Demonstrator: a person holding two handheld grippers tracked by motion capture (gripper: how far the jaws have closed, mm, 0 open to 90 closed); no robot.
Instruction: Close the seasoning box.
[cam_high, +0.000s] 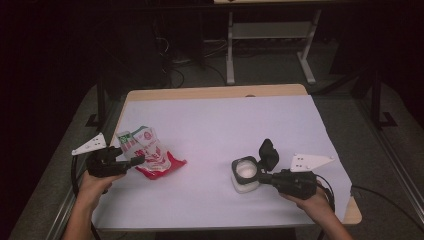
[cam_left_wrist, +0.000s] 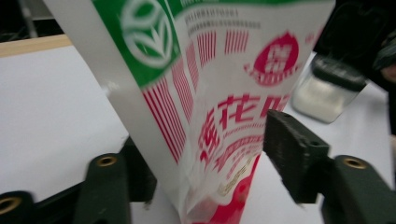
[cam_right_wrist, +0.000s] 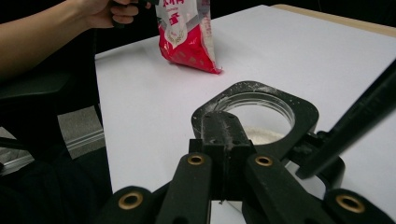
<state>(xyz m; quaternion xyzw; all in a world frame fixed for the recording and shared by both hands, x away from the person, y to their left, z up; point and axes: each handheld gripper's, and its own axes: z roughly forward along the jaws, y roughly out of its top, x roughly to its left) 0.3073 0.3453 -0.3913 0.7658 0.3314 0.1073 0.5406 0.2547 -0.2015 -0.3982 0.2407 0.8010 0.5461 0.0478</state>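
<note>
While the bag (cam_left_wrist: 219, 107) sits between them, left gripper (cam_left_wrist: 210, 168) jaws stand apart.

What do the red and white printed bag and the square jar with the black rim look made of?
The red, white and green printed bag looks like thin glossy plastic film: it creases and shows sheen. The square clear jar holding white powder looks like transparent plastic, possibly glass; its black rim and flip lid look like matte moulded plastic, dusted with powder.

The bag (cam_high: 148, 151) is white with red stripes, red lettering, a green corner and a red bottom. The jar (cam_high: 246, 175) has a black rim, white powder inside, on a white table cover (cam_high: 210, 130).
</note>
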